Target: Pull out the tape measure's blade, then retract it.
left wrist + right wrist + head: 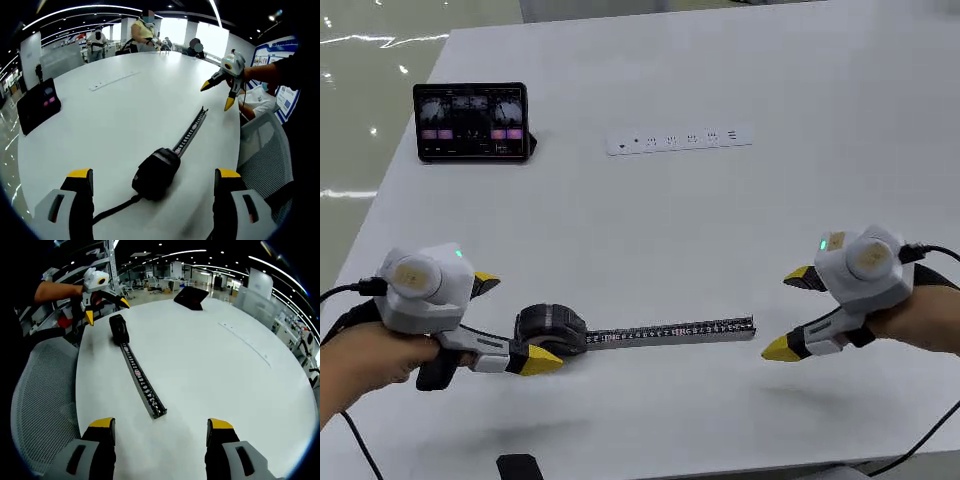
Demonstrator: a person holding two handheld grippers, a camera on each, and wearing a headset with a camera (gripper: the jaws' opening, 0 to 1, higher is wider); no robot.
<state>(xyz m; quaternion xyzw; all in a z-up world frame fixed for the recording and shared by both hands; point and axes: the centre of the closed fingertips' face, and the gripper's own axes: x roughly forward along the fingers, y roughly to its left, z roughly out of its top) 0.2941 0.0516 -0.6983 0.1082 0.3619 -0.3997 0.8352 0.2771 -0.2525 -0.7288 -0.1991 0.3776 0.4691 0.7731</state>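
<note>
A black tape measure lies on the white table with its blade drawn out flat to the right. My left gripper is open, one finger on each side of the case, and I cannot tell whether it touches. My right gripper is open and holds nothing, just right of the blade's hooked end. In the right gripper view the blade end lies just ahead of the open right gripper, and the case is far off by the left gripper.
A tablet stands at the back left and a white power strip lies at the back middle. A small black object sits at the table's front edge. A mesh chair is beside the table. People stand far off.
</note>
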